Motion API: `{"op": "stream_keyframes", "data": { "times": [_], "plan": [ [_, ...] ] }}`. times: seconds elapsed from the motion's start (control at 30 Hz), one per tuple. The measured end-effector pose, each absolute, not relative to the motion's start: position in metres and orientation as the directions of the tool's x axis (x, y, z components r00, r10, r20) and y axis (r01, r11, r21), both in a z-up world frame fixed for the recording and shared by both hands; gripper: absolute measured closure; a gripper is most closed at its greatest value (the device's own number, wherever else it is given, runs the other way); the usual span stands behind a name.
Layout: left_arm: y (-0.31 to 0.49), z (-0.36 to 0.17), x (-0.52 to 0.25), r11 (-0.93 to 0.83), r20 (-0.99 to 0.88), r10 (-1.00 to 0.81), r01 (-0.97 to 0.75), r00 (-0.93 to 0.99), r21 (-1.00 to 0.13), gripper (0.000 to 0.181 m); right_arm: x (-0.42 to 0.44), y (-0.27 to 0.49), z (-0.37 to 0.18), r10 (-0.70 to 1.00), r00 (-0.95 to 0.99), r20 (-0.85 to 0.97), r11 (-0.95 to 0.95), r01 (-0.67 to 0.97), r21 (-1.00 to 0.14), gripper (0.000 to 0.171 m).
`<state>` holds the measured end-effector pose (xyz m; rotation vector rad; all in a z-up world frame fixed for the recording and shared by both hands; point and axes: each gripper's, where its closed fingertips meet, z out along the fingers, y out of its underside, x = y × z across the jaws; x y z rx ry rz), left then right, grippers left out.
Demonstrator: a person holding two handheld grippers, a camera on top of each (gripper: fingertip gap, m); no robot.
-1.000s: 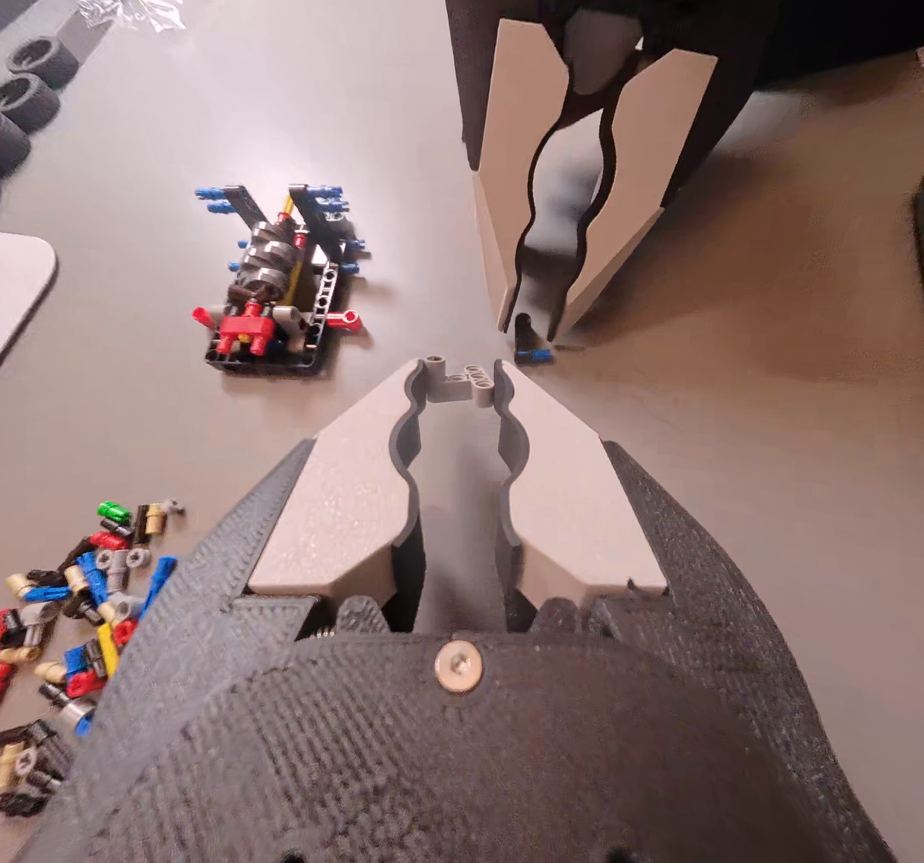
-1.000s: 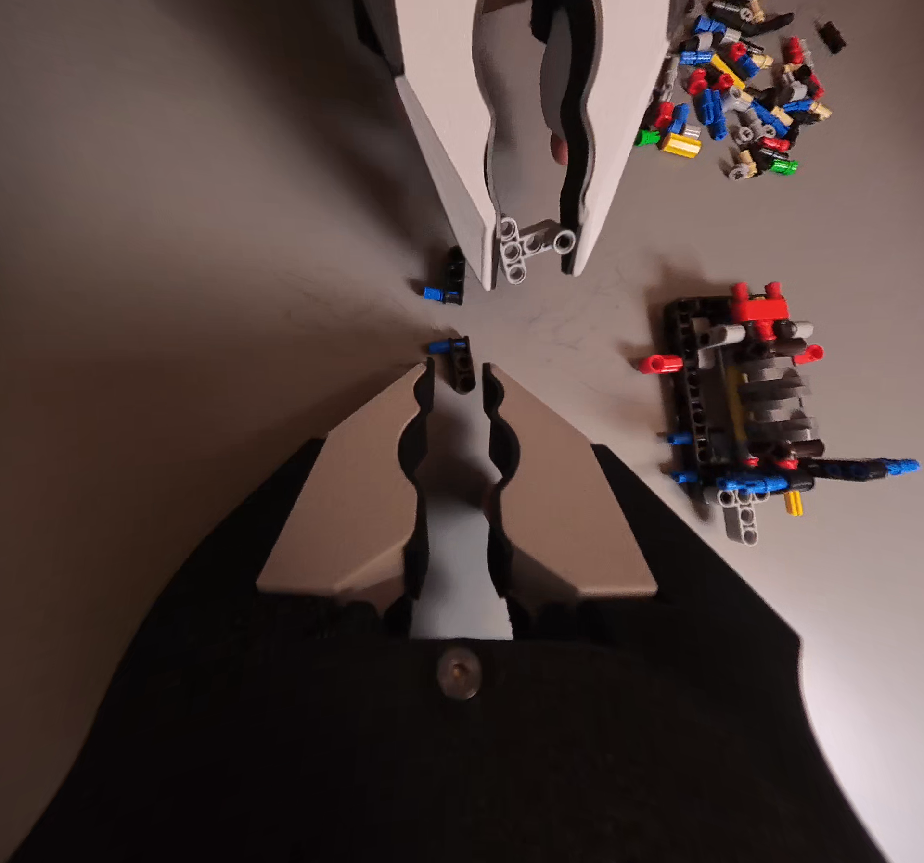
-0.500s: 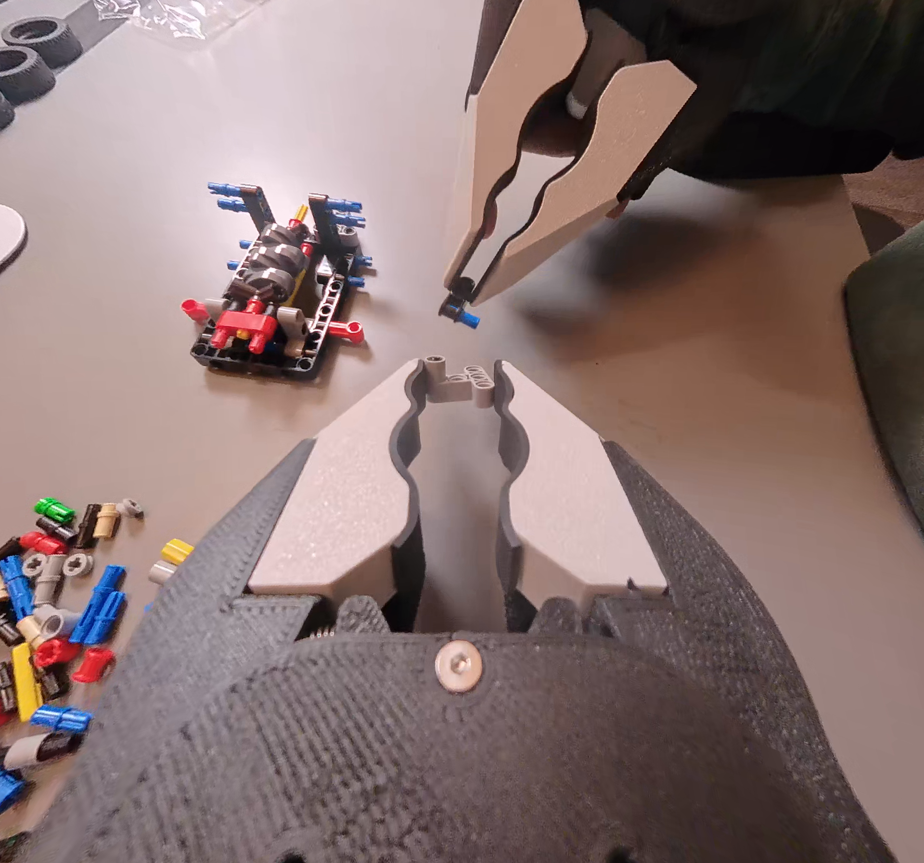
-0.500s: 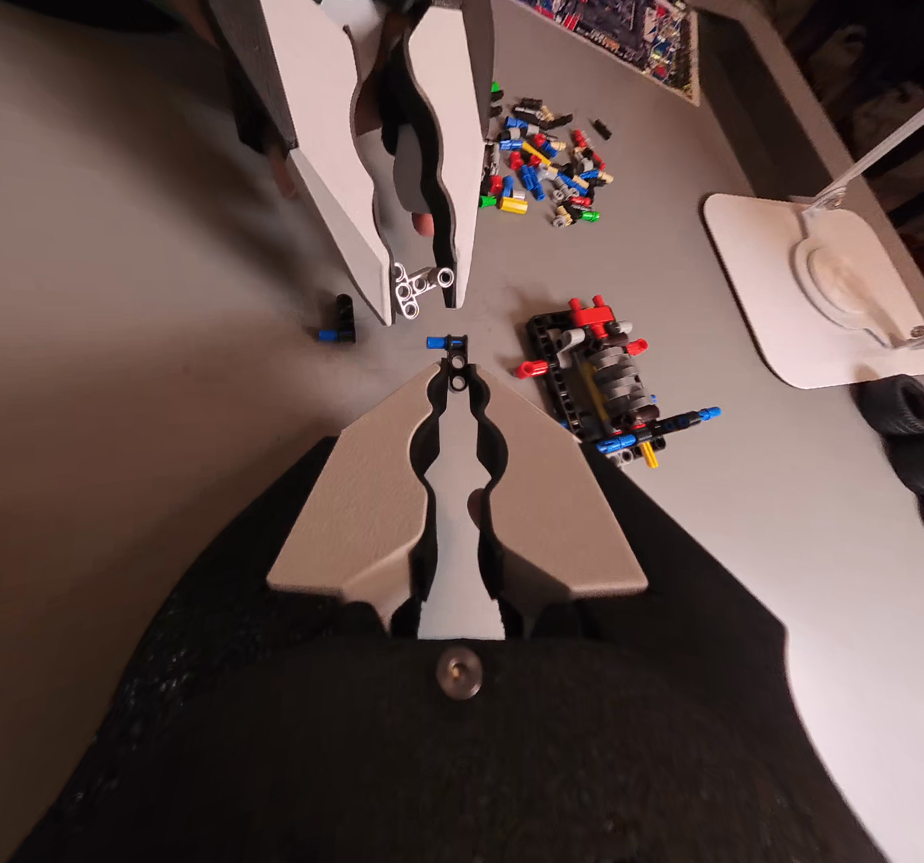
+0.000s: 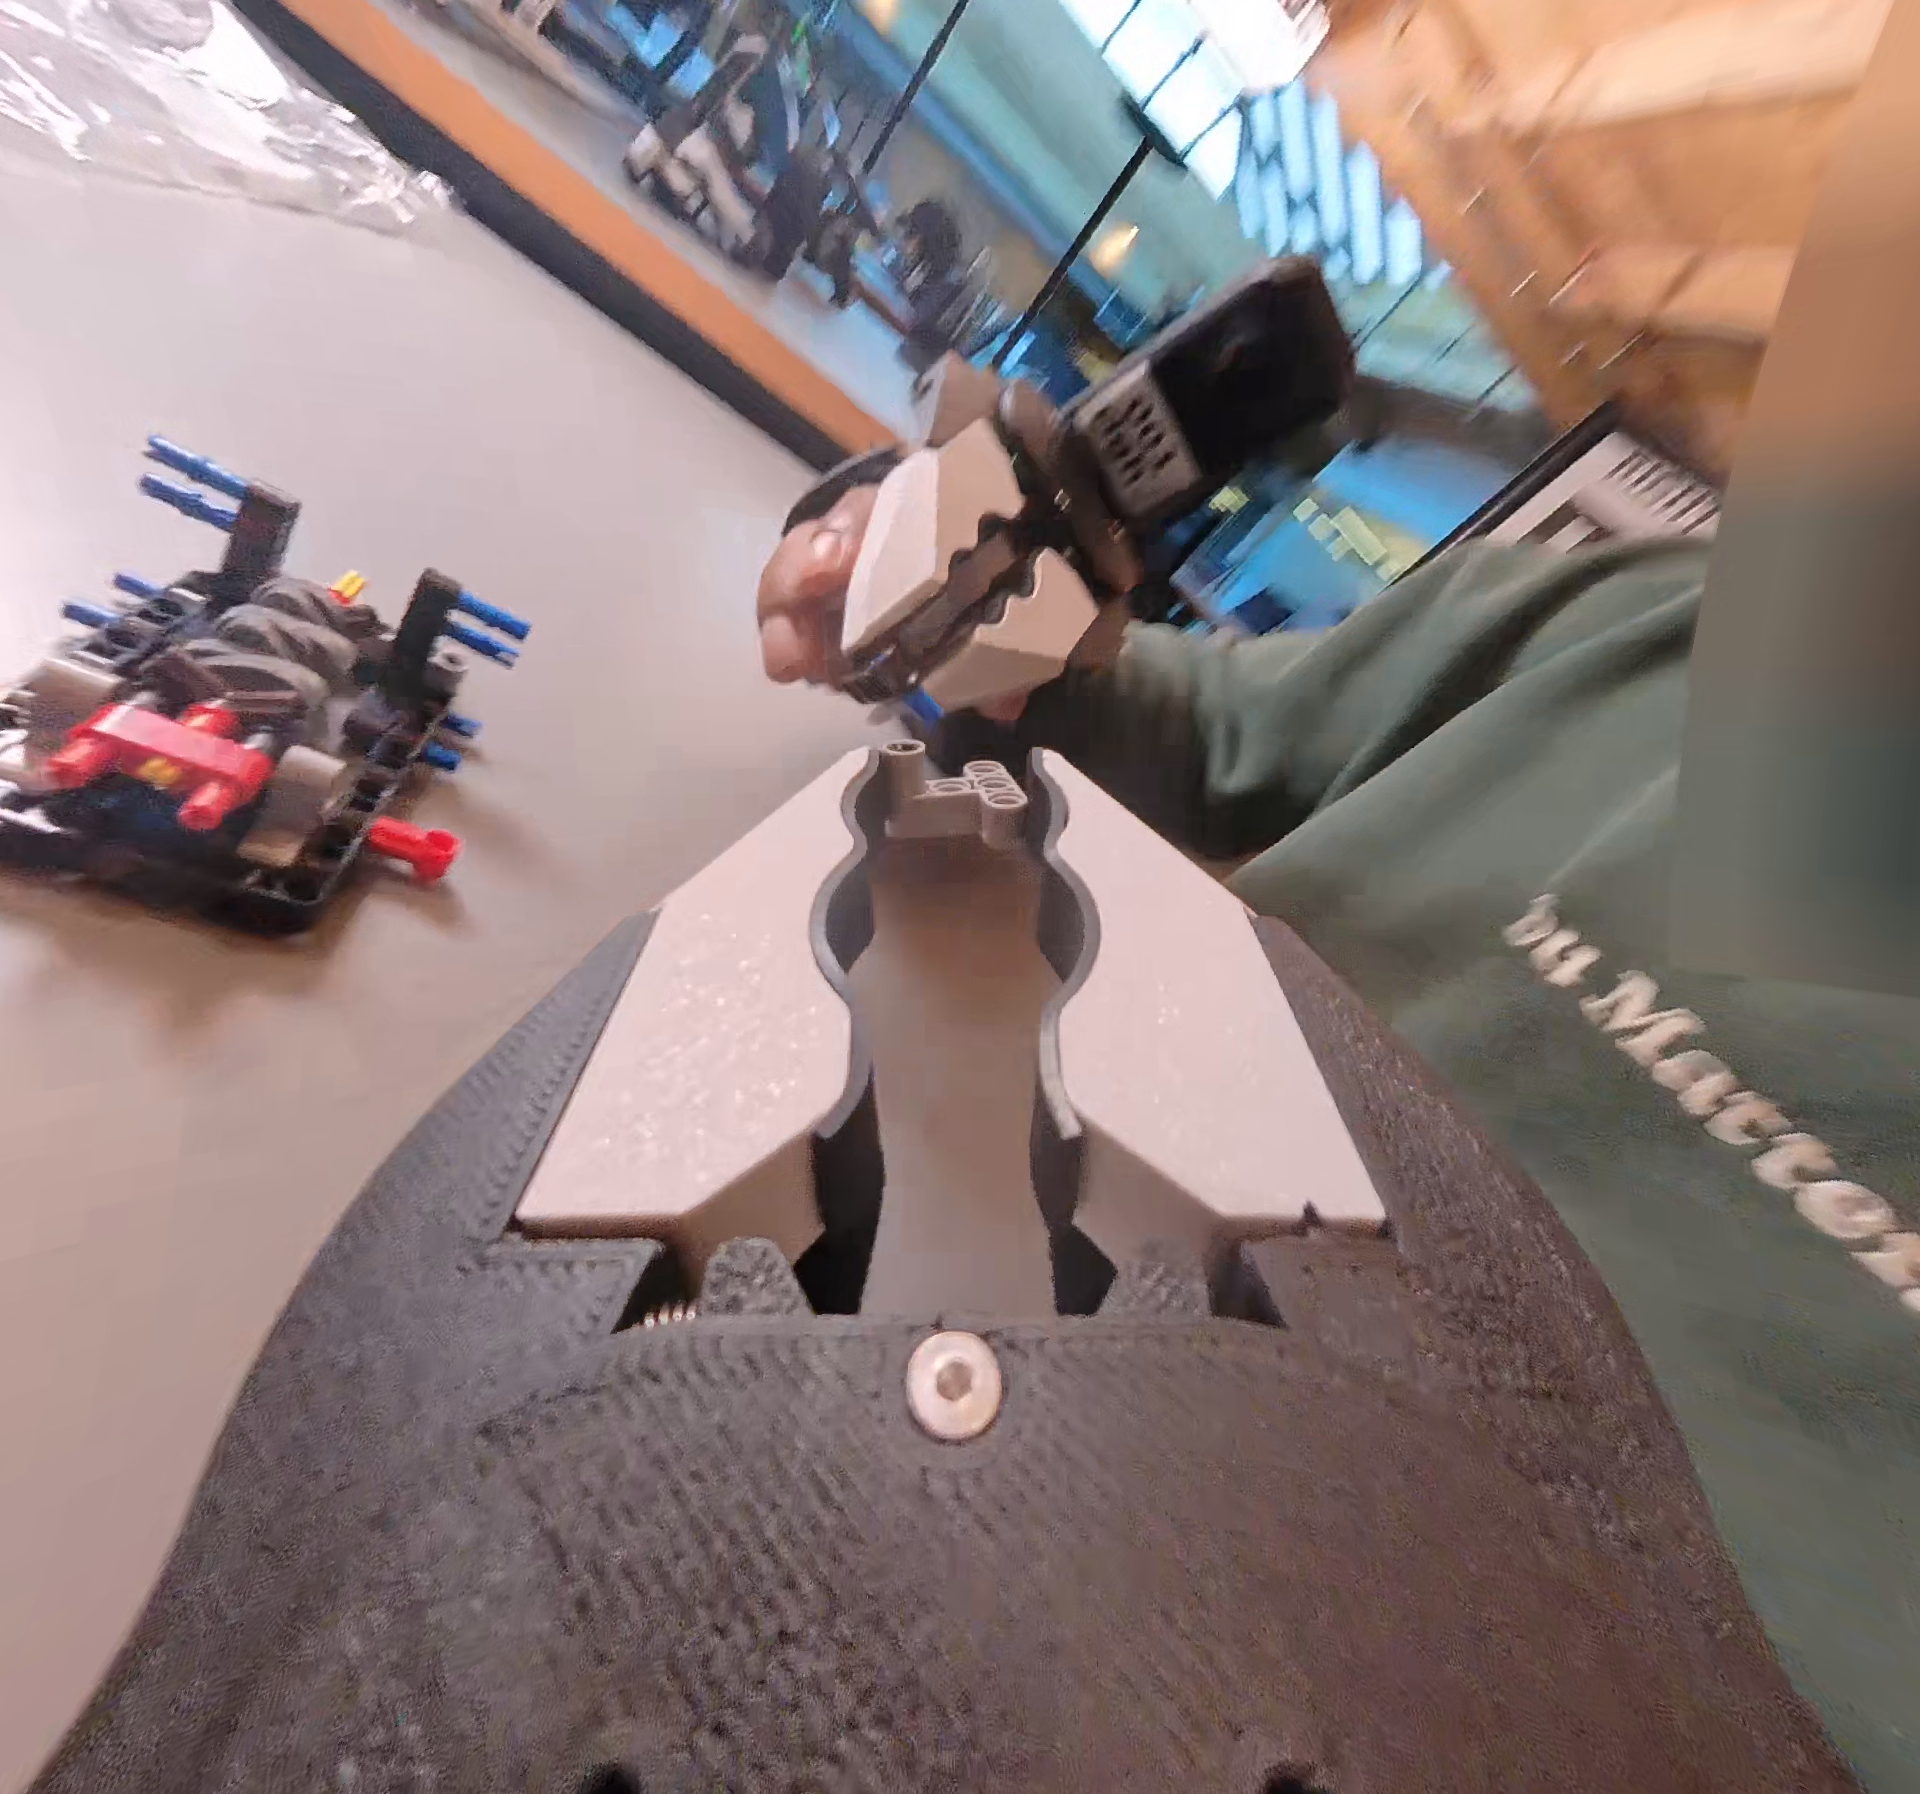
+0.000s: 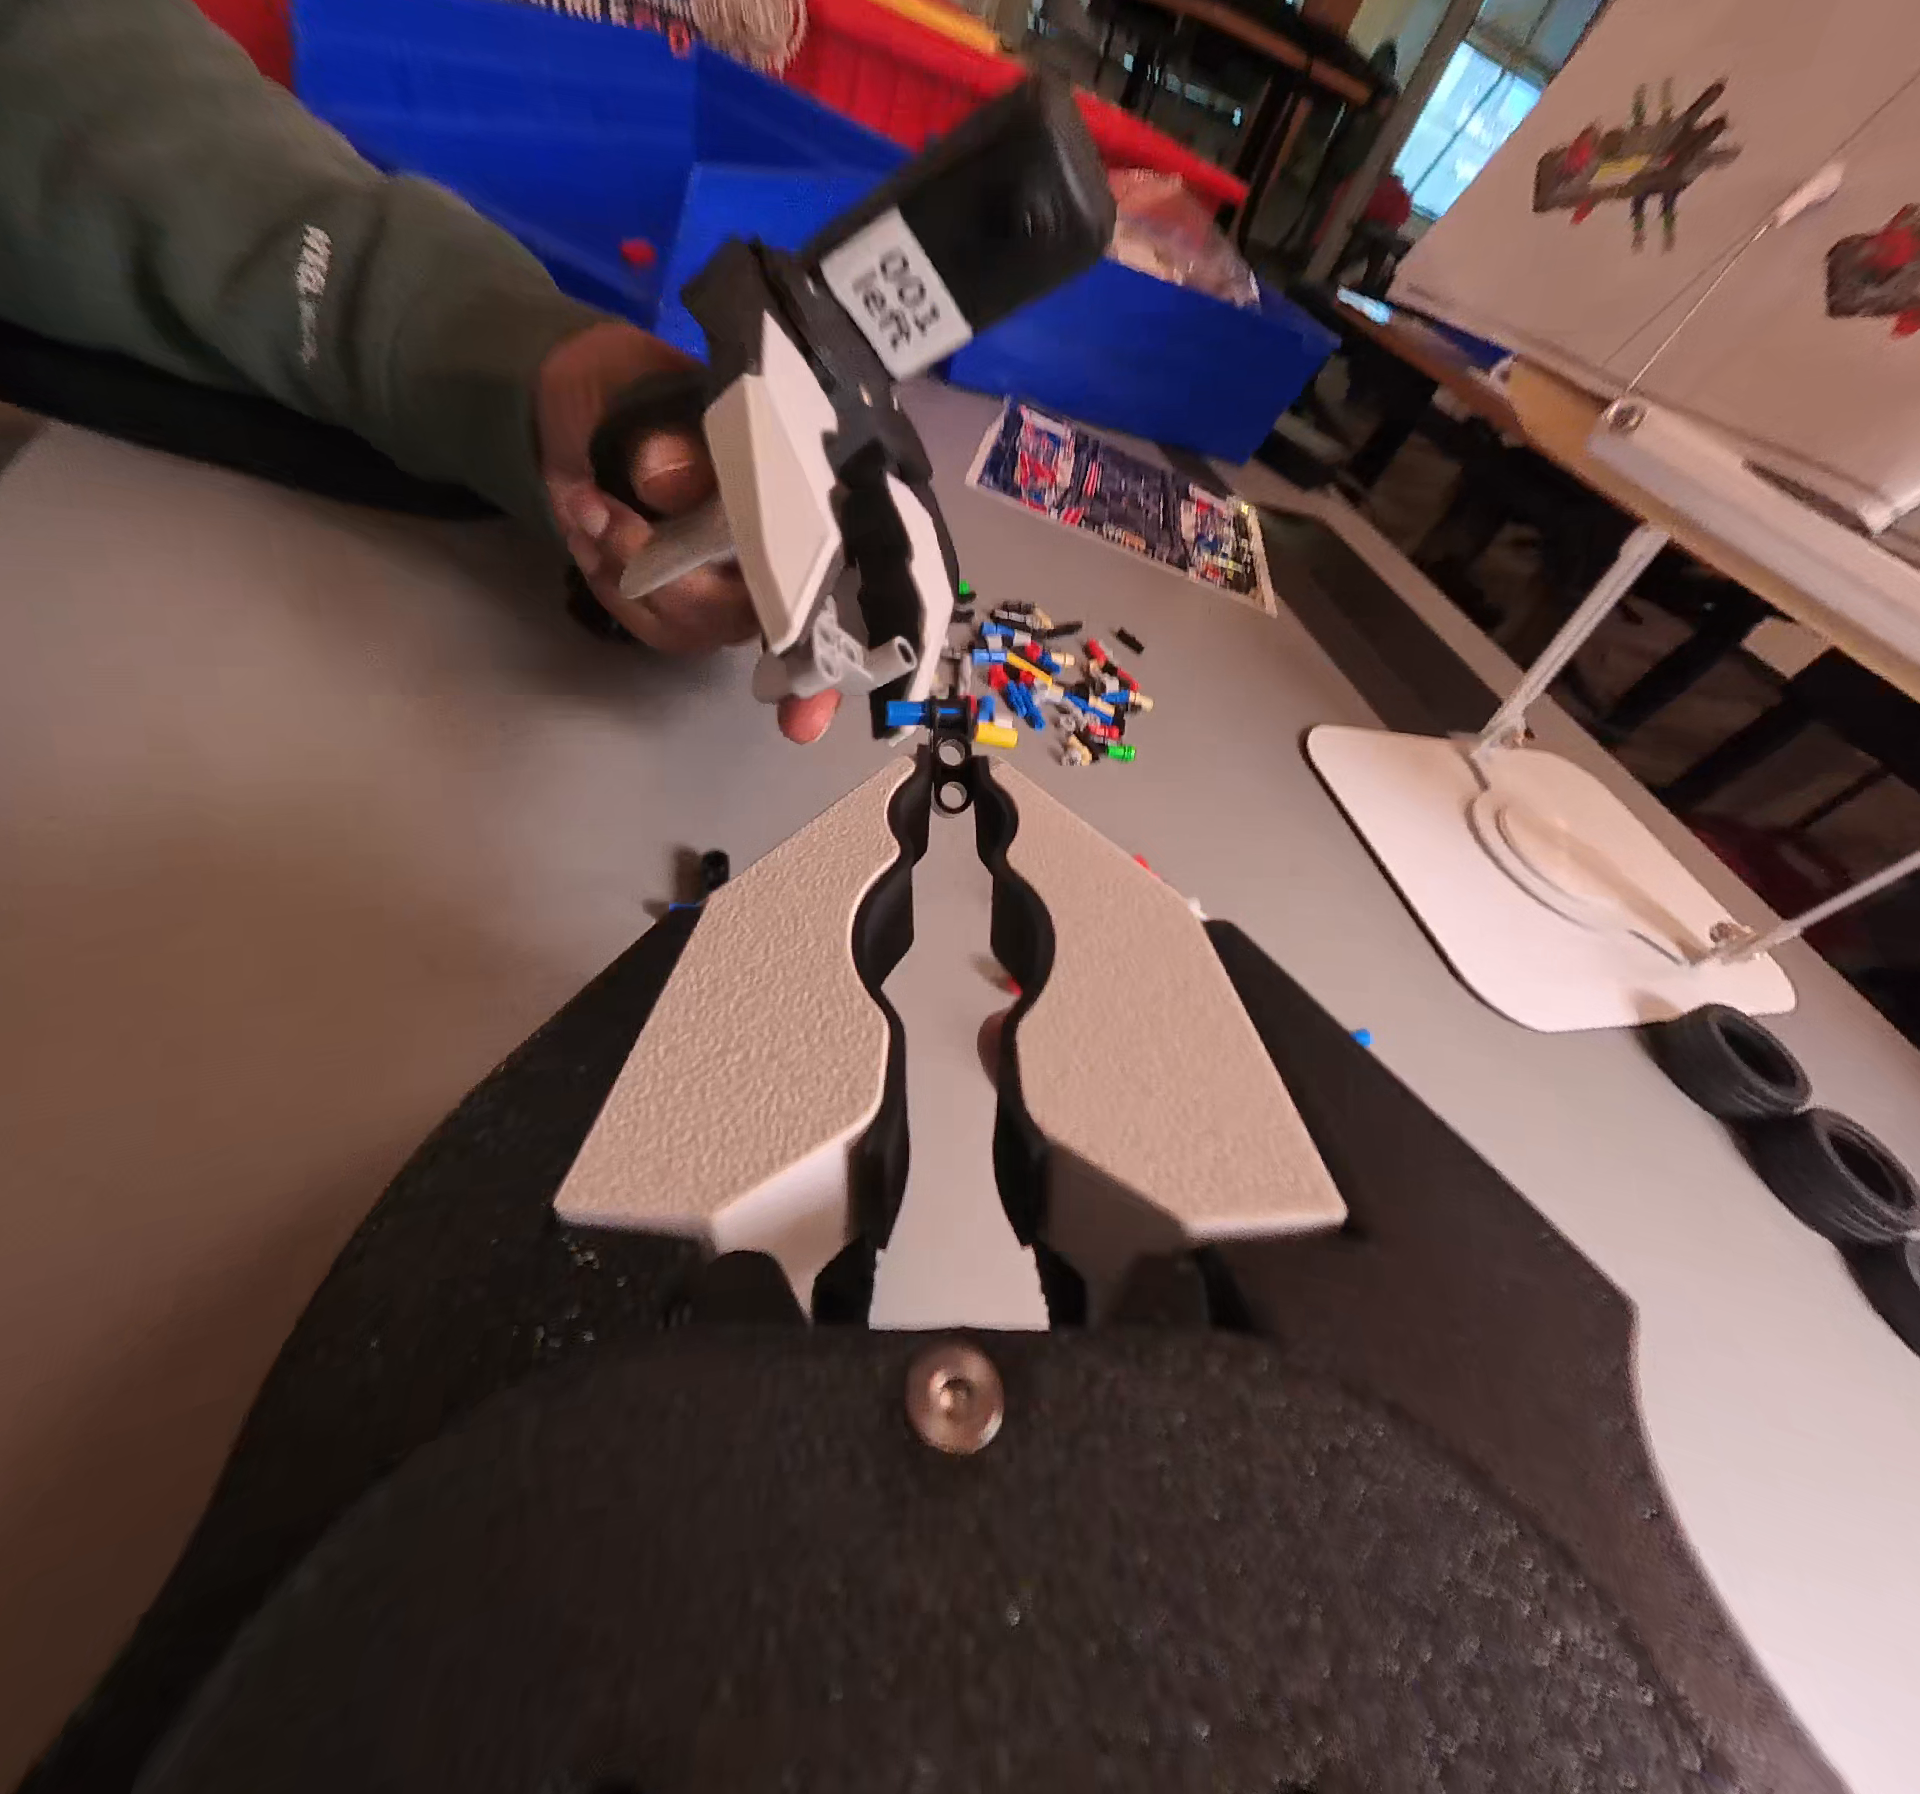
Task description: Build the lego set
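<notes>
Right wrist view: black beam with blue pin (image 6: 943,742) pinched in right claw (image 6: 951,788) tips, raised just beneath grey piece (image 6: 844,666) clamped in left claw (image 6: 862,653), likely for joining; half-built model (image 5: 223,705) well left.

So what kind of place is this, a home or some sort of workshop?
Most likely a lab or workshop, not a home. Big blue storage bins line the grey worktable, an instruction sheet hangs on a clip stand, and more workbenches and large windows fill the blurred background.
</notes>
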<state>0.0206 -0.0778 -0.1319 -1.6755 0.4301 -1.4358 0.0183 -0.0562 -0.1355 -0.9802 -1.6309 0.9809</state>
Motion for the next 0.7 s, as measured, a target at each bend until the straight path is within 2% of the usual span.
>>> {"op": "stream_keyframes", "data": {
  "times": [0.13,0.7],
  "plan": [
    [-0.08,-0.117,0.017,-0.606,0.686,-0.712,0.36,0.151,-0.709,0.156,0.019,-0.062,-0.126,0.922,-0.226,0.313,0.338,0.078,-0.938,0.165],
    [-0.09,-0.095,0.027,-0.723,0.75,-0.645,0.435,-0.145,-0.537,0.157,0.021,-0.072,-0.1,0.911,-0.187,0.367,0.366,-0.042,-0.93,0.166]
  ]
}}
